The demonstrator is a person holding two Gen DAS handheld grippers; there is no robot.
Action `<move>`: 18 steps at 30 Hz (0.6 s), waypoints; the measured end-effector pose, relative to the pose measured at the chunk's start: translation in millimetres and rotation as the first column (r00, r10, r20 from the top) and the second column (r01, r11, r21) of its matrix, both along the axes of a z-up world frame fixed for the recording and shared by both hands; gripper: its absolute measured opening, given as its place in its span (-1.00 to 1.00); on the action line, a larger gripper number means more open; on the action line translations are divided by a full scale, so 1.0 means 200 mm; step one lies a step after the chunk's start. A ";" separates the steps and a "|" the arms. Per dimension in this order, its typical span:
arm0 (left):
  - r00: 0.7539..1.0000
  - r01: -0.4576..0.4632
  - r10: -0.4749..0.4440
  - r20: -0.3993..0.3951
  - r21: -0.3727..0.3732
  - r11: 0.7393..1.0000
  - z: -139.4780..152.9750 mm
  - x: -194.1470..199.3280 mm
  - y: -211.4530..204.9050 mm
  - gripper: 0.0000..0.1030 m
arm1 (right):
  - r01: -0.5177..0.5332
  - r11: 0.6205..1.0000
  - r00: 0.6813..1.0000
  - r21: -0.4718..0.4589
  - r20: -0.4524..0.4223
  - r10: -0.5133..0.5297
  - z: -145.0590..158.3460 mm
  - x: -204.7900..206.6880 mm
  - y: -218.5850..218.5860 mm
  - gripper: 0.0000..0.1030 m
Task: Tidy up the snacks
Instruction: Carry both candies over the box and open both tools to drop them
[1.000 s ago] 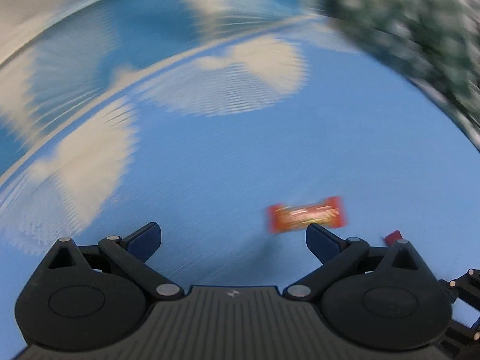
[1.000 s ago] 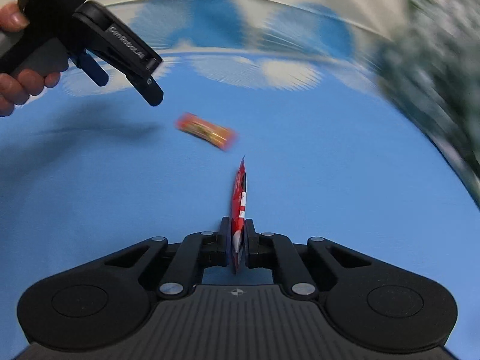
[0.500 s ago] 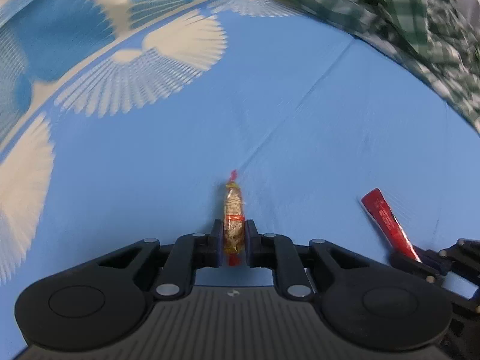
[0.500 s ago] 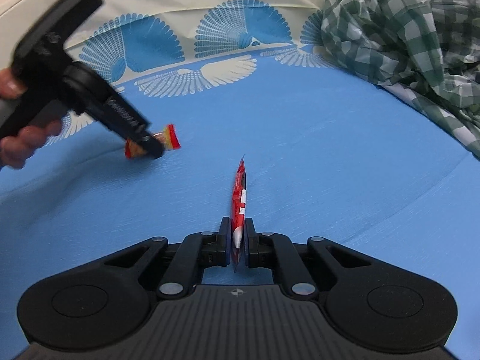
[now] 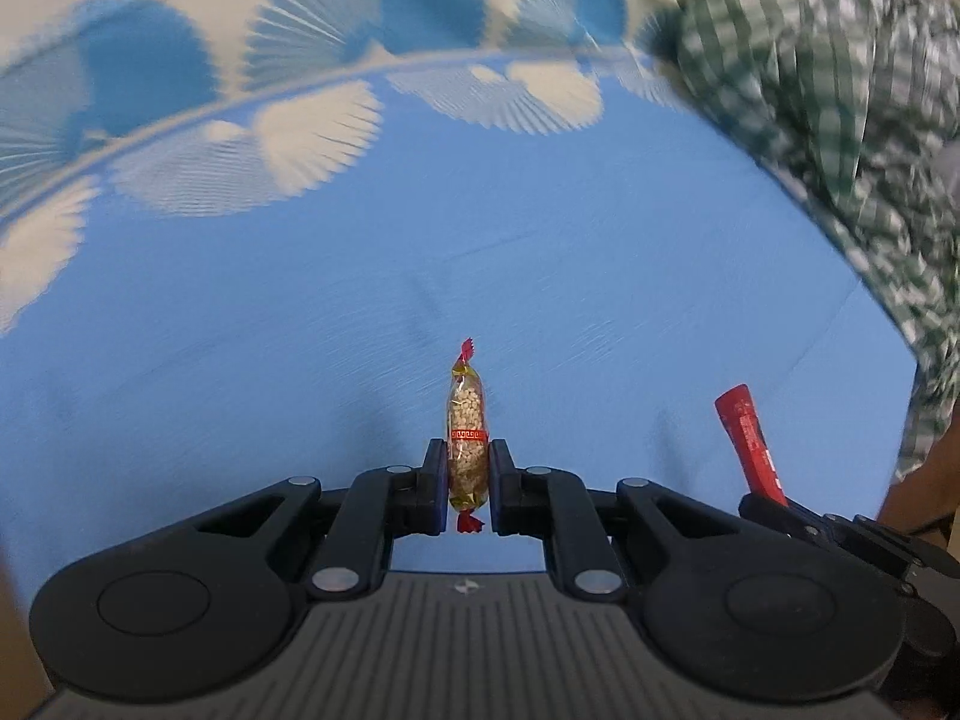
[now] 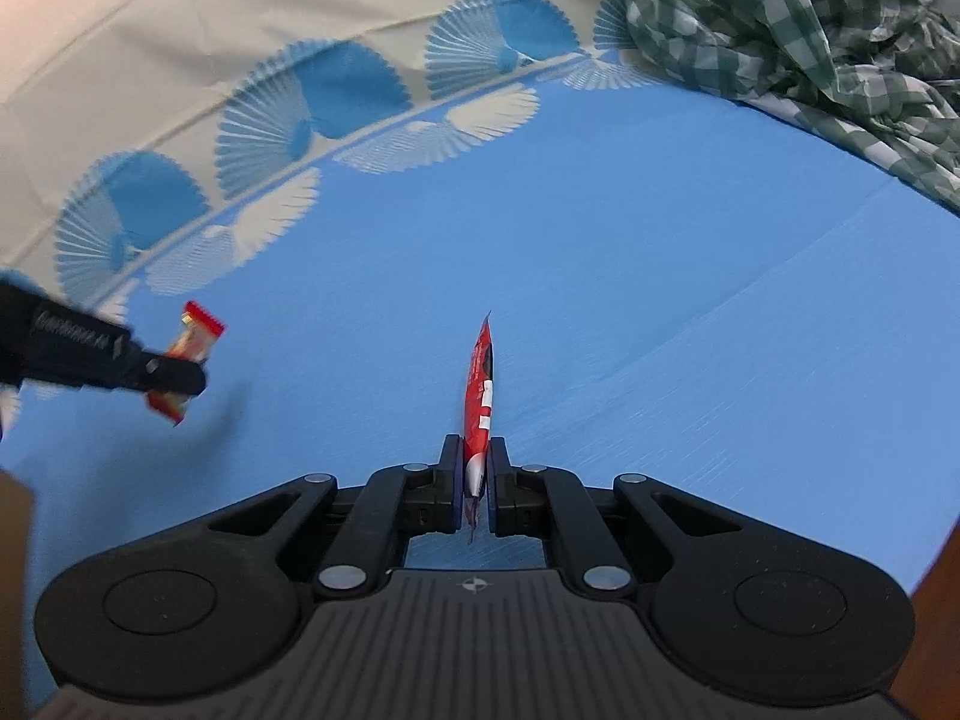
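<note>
Covering the surface, a blue tablecloth [image 6: 660,252] with fan patterns lies bare ahead, a crumpled green checked cloth [image 6: 810,18] at its far right. Both grippers angle downward. The left gripper [image 5: 468,480] clamps a clear peanut packet [image 5: 467,420]; the right gripper [image 6: 477,477] pinches a flat red sachet [image 6: 480,396] edge-on. The sachet's print is unreadable.

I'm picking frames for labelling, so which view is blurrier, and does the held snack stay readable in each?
Left wrist view: the blue cloth and green checked fabric are streaked with motion blur, yet the peanut packet is sharp. Right wrist view: mostly crisp, red sachet clear; only the left hand-held gripper at the edge is smeared. Both bow from fisheye.
</note>
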State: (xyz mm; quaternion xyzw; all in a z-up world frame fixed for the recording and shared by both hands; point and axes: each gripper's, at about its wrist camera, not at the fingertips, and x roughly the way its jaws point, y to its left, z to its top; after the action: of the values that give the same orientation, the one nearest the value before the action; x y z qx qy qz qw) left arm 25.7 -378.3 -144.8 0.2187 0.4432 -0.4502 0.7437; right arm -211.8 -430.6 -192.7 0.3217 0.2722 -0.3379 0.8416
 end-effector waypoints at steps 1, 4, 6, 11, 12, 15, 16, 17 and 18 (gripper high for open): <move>1.000 -0.010 0.011 0.009 -0.007 1.000 0.05 -0.02 0.06 -0.73 | -0.012 1.000 1.000 0.001 0.015 0.012 0.05 0.00 0.04 -0.86; 0.998 -0.057 0.057 0.029 -0.022 0.998 0.22 -0.10 0.32 -0.73 | -0.070 0.997 0.996 -0.017 0.060 0.071 0.23 0.00 0.23 -0.86; 0.995 -0.093 0.094 0.039 -0.018 0.995 0.31 -0.16 0.50 -0.73 | -0.118 0.993 0.989 -0.024 0.086 0.120 0.34 0.00 0.36 -0.86; 0.983 -0.167 0.168 0.075 -0.017 0.986 0.51 -0.33 0.96 -0.73 | -0.276 0.960 0.952 -0.036 0.130 0.279 0.58 -0.03 0.77 -0.86; 0.980 -0.178 0.179 0.091 -0.016 0.984 0.55 -0.37 1.06 -0.73 | -0.304 0.952 0.942 -0.041 0.133 0.307 0.62 -0.04 0.86 -0.86; 0.966 -0.228 0.228 0.124 -0.015 0.974 0.64 -0.46 1.37 -0.73 | -0.380 0.924 0.913 -0.038 0.145 0.381 0.72 -0.08 1.11 -0.86; 0.961 -0.245 0.245 0.129 -0.015 0.969 0.66 -0.49 1.45 -0.73 | -0.400 0.916 0.904 -0.038 0.147 0.401 0.74 -0.10 1.19 -0.86; 0.955 -0.265 0.265 0.136 -0.015 0.964 0.68 -0.52 1.55 -0.73 | -0.417 0.908 0.896 -0.039 0.149 0.418 0.76 -0.11 1.24 -0.86; 0.949 -0.283 0.282 0.144 -0.014 0.959 0.70 -0.55 1.65 -0.73 | -0.436 0.899 0.887 -0.040 0.152 0.437 0.78 -0.13 1.32 -0.86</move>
State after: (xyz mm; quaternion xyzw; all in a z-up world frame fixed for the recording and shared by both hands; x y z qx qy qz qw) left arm -84.3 -48.3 -5.0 0.1875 0.4162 -0.3207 0.8299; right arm -238.3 -166.7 -36.8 0.2758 0.2695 -0.1143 0.9155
